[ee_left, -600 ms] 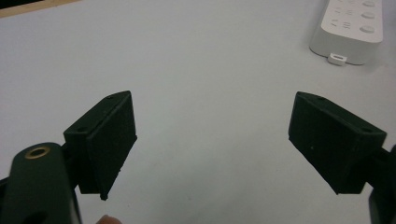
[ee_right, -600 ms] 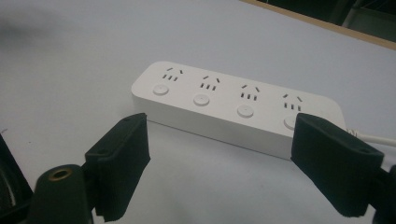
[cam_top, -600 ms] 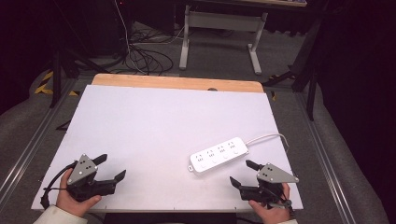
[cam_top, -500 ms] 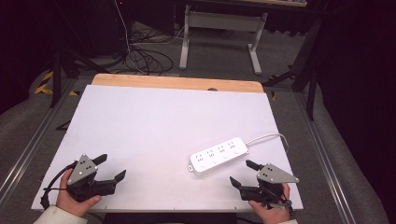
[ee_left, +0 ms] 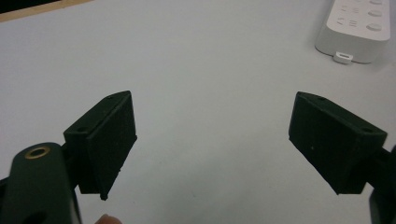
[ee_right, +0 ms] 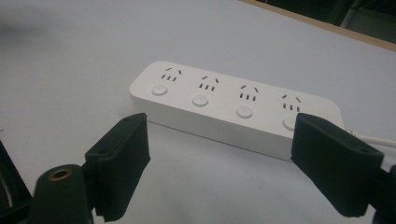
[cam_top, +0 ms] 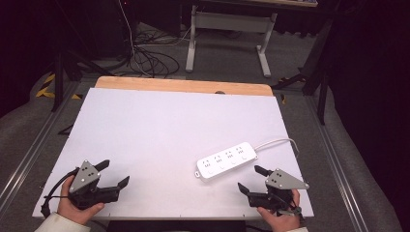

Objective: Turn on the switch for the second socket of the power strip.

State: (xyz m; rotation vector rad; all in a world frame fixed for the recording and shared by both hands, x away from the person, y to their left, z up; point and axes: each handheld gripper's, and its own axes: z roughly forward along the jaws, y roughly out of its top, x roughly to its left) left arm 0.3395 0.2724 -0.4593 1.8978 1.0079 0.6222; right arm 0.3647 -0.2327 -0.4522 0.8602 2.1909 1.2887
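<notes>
White and matte, the worktop is edged by a bare wooden strip at its far side, with dark floor and loose cables beyond. A power strip is laid flat near the right front corner, its long axis slanted from near-left to far-right, its white cord curving off the far end. It is a smooth, hard plastic bar with rounded corners, four socket groups and four round buttons. The right gripper is held just in front of it, jaws spread wide with nothing between them, and is judged the nearer one. The left gripper is kept well apart at the left front, likewise spread and empty.
</notes>
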